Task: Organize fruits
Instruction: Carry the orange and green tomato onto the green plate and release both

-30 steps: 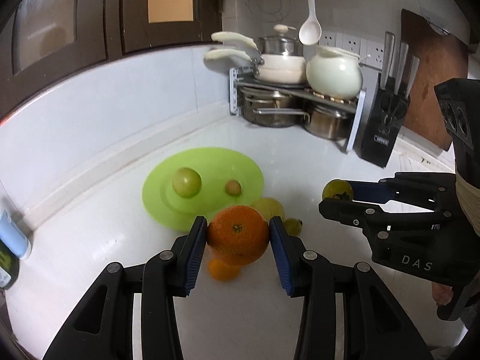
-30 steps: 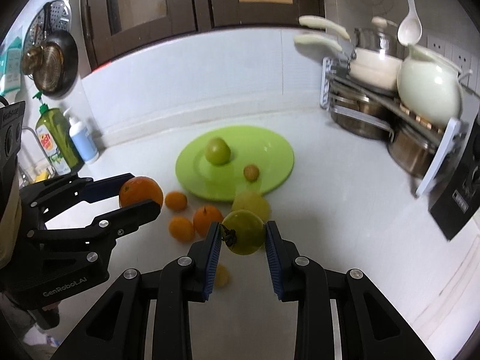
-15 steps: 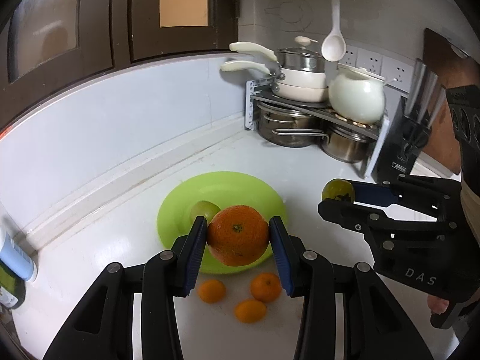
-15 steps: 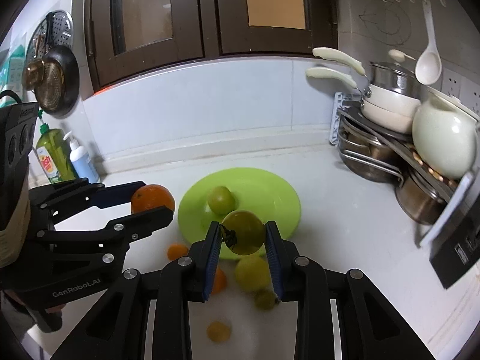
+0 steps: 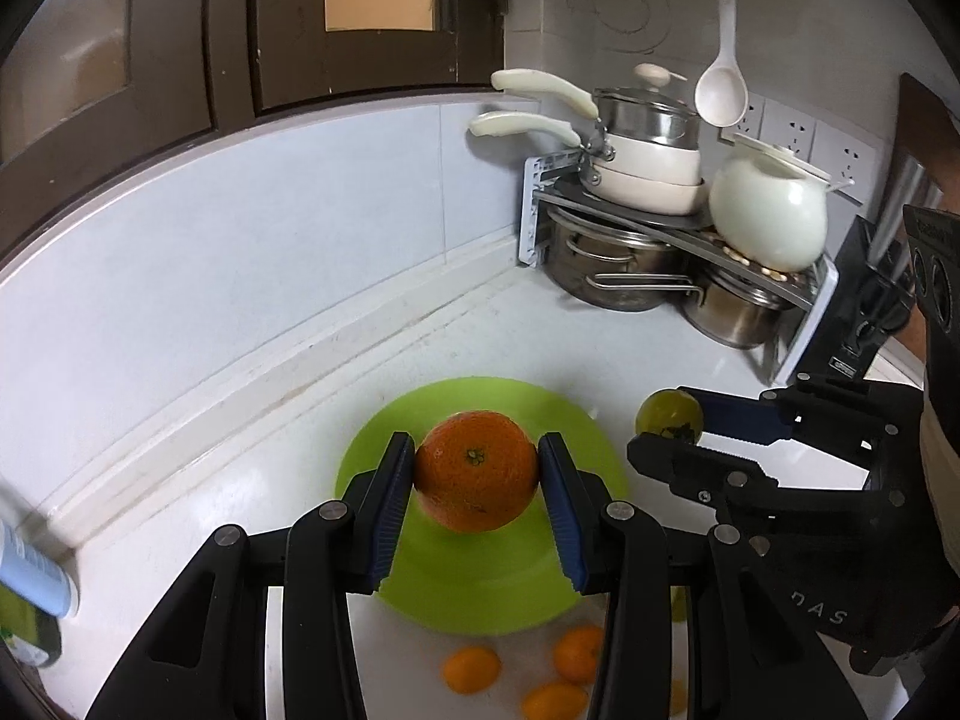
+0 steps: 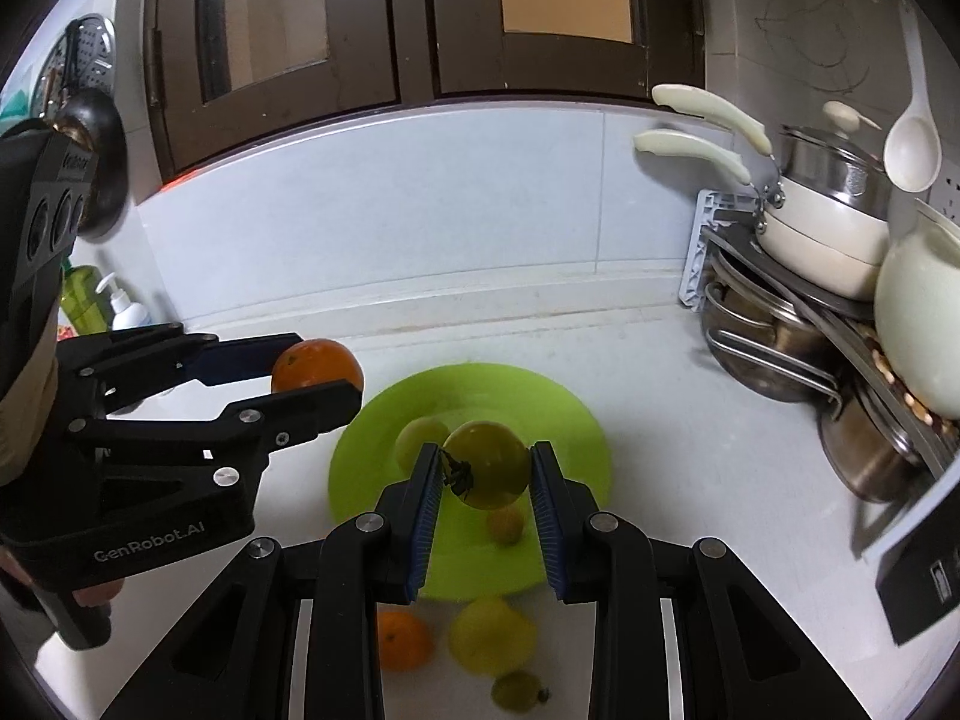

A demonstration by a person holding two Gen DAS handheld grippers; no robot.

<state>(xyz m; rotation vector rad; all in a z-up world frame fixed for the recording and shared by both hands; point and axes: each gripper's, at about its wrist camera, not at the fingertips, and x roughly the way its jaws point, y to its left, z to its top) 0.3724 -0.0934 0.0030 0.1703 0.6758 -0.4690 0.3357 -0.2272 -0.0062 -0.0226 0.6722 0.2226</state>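
Fruits partly sorted; my left claw [image 5: 477, 480] clamps an orange [image 5: 476, 471], right claw [image 6: 485, 480] a green fruit [image 6: 487, 465]; both above the green plate [image 6: 558, 414]; several wait on the counter [image 6: 690, 450].

In the left wrist view, the orange [image 5: 476, 471] and the black fingers [image 5: 384, 504] cover the middle of the green plate [image 5: 480, 588], so anything lying there is hidden. At the bottom edge, three small oranges [image 5: 471, 668] are blurred, and the lowest is cut off by the frame. A blue-capped bottle [image 5: 33, 567] at lower left is smeared and partly out of frame. The knife block [image 5: 864, 312] at right is half hidden behind the other gripper's body.

In the right wrist view, a pale fruit [image 6: 420, 438] on the plate is partly hidden behind the held green fruit [image 6: 486, 465]. The yellow fruit [image 6: 492, 636] below the plate is blurred. The soap bottles [image 6: 99, 306] at left are partly blocked.
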